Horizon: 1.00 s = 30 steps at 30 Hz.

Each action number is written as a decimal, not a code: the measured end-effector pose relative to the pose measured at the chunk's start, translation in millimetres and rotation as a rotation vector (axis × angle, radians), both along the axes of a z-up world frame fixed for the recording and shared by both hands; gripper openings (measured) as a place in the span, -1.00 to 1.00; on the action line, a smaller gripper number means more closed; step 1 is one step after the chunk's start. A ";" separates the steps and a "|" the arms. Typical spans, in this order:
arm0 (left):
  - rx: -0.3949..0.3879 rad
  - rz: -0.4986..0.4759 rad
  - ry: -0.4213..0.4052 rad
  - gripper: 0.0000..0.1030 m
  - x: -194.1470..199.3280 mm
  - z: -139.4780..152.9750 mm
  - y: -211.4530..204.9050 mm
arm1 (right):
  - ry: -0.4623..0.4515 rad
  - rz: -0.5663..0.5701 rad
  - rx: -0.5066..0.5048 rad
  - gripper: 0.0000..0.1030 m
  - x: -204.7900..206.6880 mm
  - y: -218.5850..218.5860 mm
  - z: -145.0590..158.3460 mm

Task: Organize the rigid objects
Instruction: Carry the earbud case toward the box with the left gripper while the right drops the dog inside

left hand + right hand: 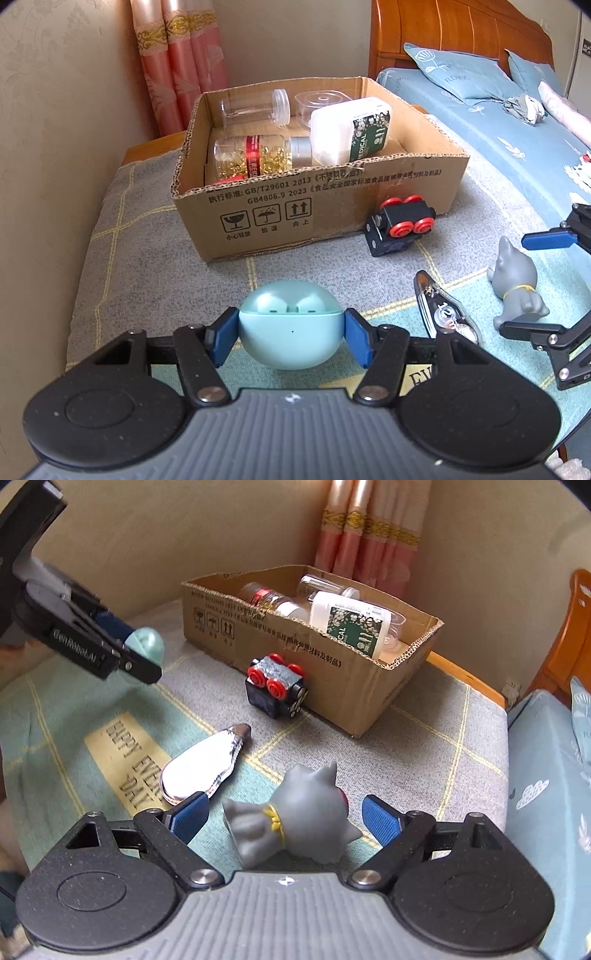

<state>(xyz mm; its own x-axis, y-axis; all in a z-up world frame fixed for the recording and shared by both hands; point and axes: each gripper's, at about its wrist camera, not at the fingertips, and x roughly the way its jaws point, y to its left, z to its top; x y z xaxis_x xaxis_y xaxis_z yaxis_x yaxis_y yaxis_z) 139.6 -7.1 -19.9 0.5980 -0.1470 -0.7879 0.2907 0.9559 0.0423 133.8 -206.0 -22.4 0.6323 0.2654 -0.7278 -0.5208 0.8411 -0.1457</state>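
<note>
Red-capped item (228, 180) mostly hidden behind box wall (314, 199); mat lettering (421, 376) cut off.

Pink curtain (177, 62) seen behind checked blanket (147, 258); wooden headboard (454, 33), blue pillows (454, 74) and bedsheet (491, 129) right of blanket.

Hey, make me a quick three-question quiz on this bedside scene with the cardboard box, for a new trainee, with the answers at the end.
1. True or false: the left gripper has its jaws closed on the teal earbud case.
2. Multiple choice: which thing lies between the open jaws of the right gripper? A) the black toy with red wheels B) the grey cat figurine C) the clear clip
3. Fill in: the white bottle with the green label lies inside the ____.

Key: 1 true; 2 B; 3 cardboard box.
</note>
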 end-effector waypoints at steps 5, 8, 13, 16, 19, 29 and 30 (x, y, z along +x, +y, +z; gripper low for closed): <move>0.002 -0.007 0.004 0.17 0.3 1.2 -2.3 | 0.009 0.030 -0.033 0.55 2.3 1.7 -3.3; 0.008 -0.011 0.003 0.17 -0.1 2.4 -4.0 | 0.006 0.022 -0.036 0.53 1.7 2.9 -1.7; 0.015 -0.030 -0.005 0.17 -2.5 6.3 -6.5 | 0.019 0.010 0.008 0.52 3.4 -2.2 6.7; 0.013 -0.040 -0.008 0.17 -3.9 9.6 -7.4 | 0.003 0.011 0.029 0.52 4.7 -3.9 19.3; 0.009 -0.048 -0.012 0.17 -5.3 13.0 -7.5 | -0.040 0.012 0.041 0.52 10.6 -3.1 37.4; -0.005 -0.053 -0.035 0.17 -4.9 27.8 -7.1 | -0.141 -0.064 0.132 0.52 81.8 12.4 84.7; -0.005 -0.052 -0.040 0.17 -4.2 29.7 -6.6 | -0.143 -0.082 0.138 0.52 90.1 15.0 85.4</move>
<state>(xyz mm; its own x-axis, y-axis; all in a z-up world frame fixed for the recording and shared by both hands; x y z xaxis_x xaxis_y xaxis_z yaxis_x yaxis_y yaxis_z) 135.4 -13.7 9.9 0.6205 -0.1825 -0.7627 0.3380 0.9398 0.0501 223.9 -191.0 62.9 0.7502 0.2995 -0.5894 -0.4317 0.8972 -0.0936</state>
